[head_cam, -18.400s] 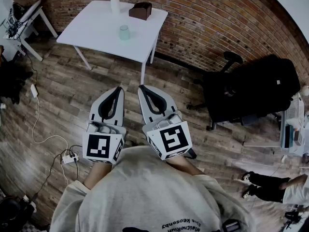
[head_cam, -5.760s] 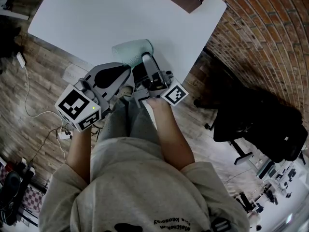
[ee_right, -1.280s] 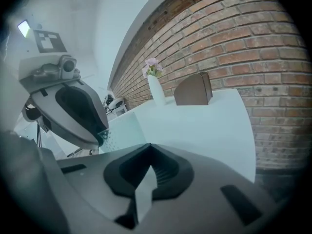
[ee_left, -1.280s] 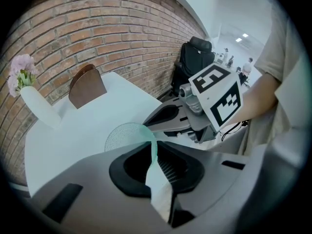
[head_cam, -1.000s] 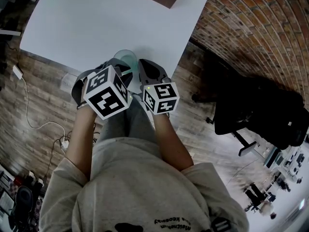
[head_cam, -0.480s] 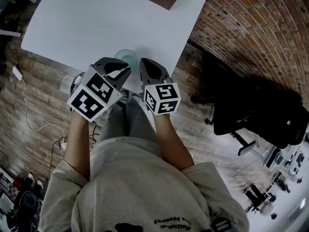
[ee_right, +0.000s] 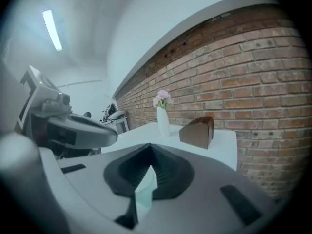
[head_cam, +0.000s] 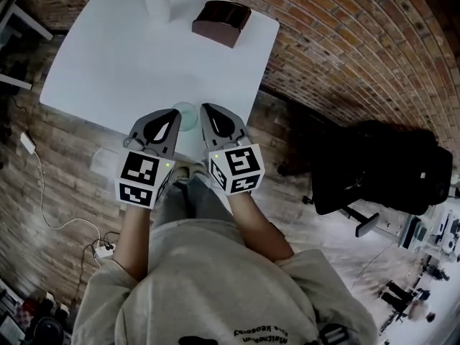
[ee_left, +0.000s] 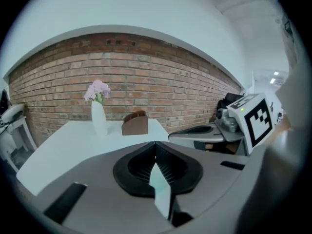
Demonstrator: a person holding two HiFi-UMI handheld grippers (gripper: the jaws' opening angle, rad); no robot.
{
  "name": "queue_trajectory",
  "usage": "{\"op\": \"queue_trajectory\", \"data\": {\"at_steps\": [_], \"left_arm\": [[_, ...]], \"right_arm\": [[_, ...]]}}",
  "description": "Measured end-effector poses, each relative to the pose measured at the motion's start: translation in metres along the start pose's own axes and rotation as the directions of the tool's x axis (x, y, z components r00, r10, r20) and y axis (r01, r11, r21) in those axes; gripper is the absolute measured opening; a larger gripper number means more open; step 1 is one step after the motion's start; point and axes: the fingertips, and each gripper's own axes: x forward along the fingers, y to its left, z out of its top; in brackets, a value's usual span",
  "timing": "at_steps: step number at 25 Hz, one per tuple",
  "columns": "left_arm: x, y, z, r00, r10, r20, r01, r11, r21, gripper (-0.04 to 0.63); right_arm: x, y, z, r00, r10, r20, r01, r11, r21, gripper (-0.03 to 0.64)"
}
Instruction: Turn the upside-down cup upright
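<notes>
The pale green cup (head_cam: pixel 185 115) stands on the white table (head_cam: pixel 122 56) close to its near edge, and its open mouth appears to face up. My left gripper (head_cam: pixel 175 112) hovers just left of the cup. Its jaws have just closed and are shut with nothing between them. My right gripper (head_cam: pixel 204 107) hovers just right of the cup, also shut and empty. Neither touches the cup. In the left gripper view the shut jaws (ee_left: pixel 156 143) hide the cup, as they do in the right gripper view (ee_right: pixel 150 145).
A white vase with pink flowers (head_cam: pixel 157 2) and a brown box (head_cam: pixel 221 21) stand at the table's far side. A brick wall runs behind. A black office chair (head_cam: pixel 374 164) is at the right. A cable and power strip (head_cam: pixel 104 250) lie on the wooden floor at the left.
Both grippers have risen and drawn back from the cup. The left gripper has rolled level and shut its jaws, leaving the cup standing on the table.
</notes>
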Motion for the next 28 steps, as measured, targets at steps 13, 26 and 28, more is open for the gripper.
{"op": "queue_trajectory", "data": {"at_steps": [13, 26, 28], "left_arm": [[-0.086, -0.012, 0.083, 0.938, 0.151, 0.312, -0.148, 0.988, -0.034, 0.009], [-0.142, -0.054, 0.103, 0.923, 0.120, 0.366, -0.140, 0.990, 0.028, 0.009], [-0.146, -0.057, 0.099, 0.923, 0.116, 0.366, -0.139, 0.990, 0.036, 0.009]], "right_arm": [[-0.071, 0.061, 0.112, 0.977, 0.031, 0.212, -0.003, 0.991, -0.131, 0.006], [-0.137, 0.112, 0.145, 0.951, 0.083, 0.297, -0.031, 0.984, -0.176, 0.006], [-0.141, 0.116, 0.140, 0.953, 0.076, 0.294, -0.025, 0.984, -0.176, 0.006]]}}
